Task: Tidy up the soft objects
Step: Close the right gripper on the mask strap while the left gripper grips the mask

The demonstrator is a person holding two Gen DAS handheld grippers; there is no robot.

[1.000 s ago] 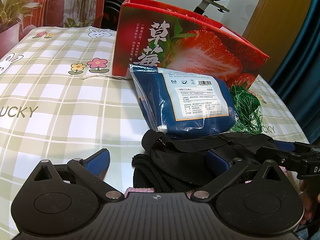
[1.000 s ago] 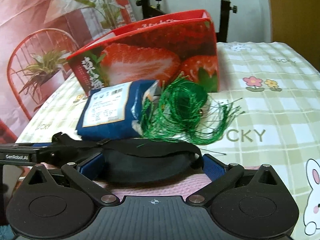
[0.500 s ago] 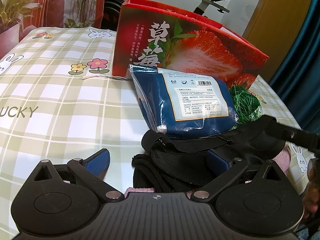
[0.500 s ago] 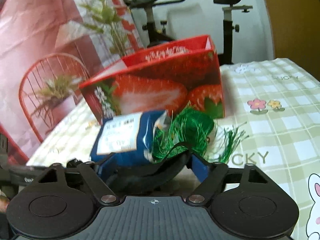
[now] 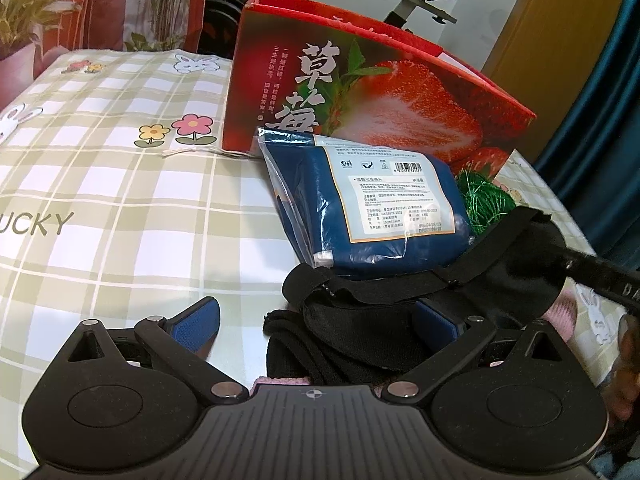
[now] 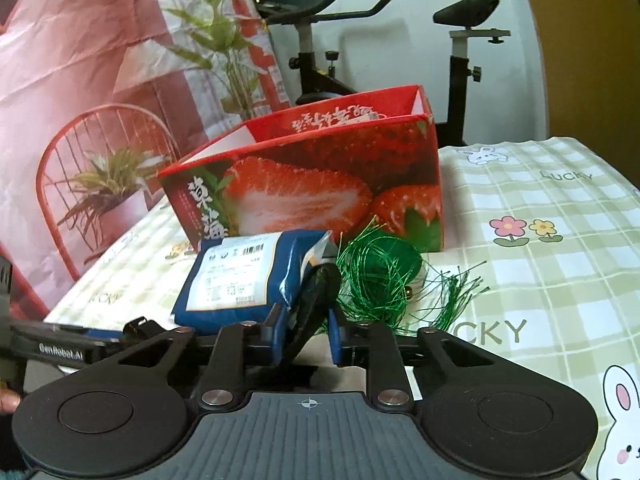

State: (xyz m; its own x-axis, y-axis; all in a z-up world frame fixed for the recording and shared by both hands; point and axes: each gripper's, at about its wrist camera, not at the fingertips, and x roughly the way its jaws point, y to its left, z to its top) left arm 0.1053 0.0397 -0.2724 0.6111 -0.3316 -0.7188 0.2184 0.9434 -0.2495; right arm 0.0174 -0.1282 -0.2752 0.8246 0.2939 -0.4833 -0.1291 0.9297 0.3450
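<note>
Checked tablecloth (image 5: 120,200), strawberry box (image 6: 320,184) open at the back. Right gripper (image 6: 307,334) just closed, pinching black mask (image 6: 316,296). Left gripper (image 5: 316,320) spread wide over mask strap. Blue pack (image 5: 368,208) and green tinsel (image 6: 384,276) unsorted, outside box. Early going, by the look.

Left gripper (image 5: 316,320), jaws wide apart, over black straps (image 5: 360,320); blue packet (image 5: 368,208) leaning on a strawberry box (image 5: 360,92) near the checked surface's (image 5: 120,200) far edge.
</note>
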